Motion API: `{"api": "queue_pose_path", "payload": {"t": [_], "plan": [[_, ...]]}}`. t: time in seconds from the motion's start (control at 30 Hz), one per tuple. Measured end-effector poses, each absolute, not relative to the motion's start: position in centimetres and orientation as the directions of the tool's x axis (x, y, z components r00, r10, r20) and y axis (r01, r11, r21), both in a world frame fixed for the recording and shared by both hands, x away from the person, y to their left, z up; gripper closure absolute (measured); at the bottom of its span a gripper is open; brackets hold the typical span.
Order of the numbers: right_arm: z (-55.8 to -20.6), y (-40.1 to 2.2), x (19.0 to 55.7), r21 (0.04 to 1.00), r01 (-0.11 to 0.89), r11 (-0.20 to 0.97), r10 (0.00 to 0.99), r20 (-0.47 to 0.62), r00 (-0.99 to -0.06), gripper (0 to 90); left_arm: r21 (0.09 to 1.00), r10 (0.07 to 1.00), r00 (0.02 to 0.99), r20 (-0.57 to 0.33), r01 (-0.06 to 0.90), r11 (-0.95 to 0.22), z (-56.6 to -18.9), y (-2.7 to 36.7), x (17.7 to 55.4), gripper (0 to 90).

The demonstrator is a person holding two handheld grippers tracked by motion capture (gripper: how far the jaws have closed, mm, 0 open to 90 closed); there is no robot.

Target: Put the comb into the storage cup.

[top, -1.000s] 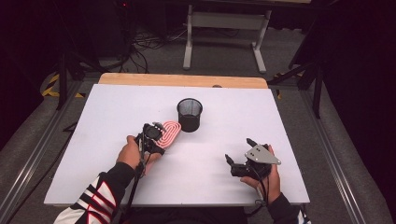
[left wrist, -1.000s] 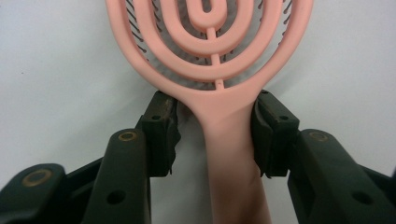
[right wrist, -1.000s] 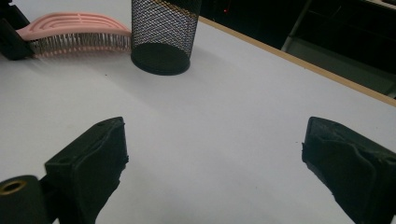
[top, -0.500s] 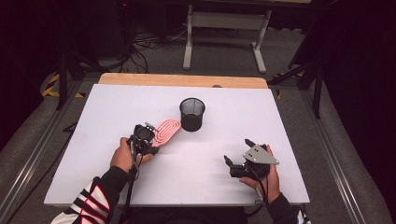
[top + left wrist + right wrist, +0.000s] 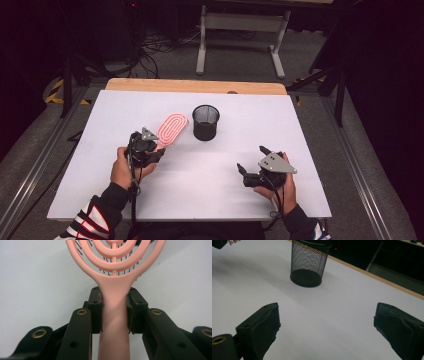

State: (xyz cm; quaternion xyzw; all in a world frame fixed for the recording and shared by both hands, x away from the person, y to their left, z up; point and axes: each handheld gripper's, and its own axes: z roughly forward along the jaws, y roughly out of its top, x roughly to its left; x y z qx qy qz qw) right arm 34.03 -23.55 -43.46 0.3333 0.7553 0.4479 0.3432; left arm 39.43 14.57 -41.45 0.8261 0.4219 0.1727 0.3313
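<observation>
A pink hairbrush (image 5: pixel 172 129) with a looped open head lies slanted just left of a black mesh cup (image 5: pixel 205 122). My left gripper (image 5: pixel 159 150) is shut on the brush's handle. In the left gripper view the two pads (image 5: pixel 96 312) press the pink handle (image 5: pixel 113 292) from both sides, after the jaws have just been closing on it. The brush head points away toward the cup. My right gripper (image 5: pixel 251 159) rests at the front right, open with nothing between its jaws (image 5: pixel 327 325). The cup (image 5: pixel 308 262) stands upright ahead of it.
Everything sits on a white tabletop (image 5: pixel 200 195) with a wooden strip (image 5: pixel 195 86) along its far edge. Dark floor with cables and a grey stand's legs (image 5: pixel 240 45) lie beyond the table. A striped sleeve (image 5: pixel 95 220) comes in at the lower left.
The left hand has shifted left with the brush in its grip, drawing the brush a little away from the cup. The right hand has stayed where it was.
</observation>
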Motion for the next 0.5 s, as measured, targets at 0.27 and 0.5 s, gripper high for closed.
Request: {"api": "queue_pose_path", "payload": {"t": [0.27, 0.5], "plan": [[-41.8, -22.6, 35.5, 0.939, 0.186, 0.288, 0.805, -0.132, -0.579, 6.4, 0.784, 0.797, 0.602, 0.032, 0.479, -0.394, -41.2, 14.6, 38.3, 69.9], [-39.4, -20.4, 37.0, 0.962, 0.197, 0.187, 0.762, -0.016, -0.647, 6.9, 0.849, 0.786, 0.615, 0.064, 0.381, -0.367, -41.4, 14.1, 37.5, 69.9]]}}
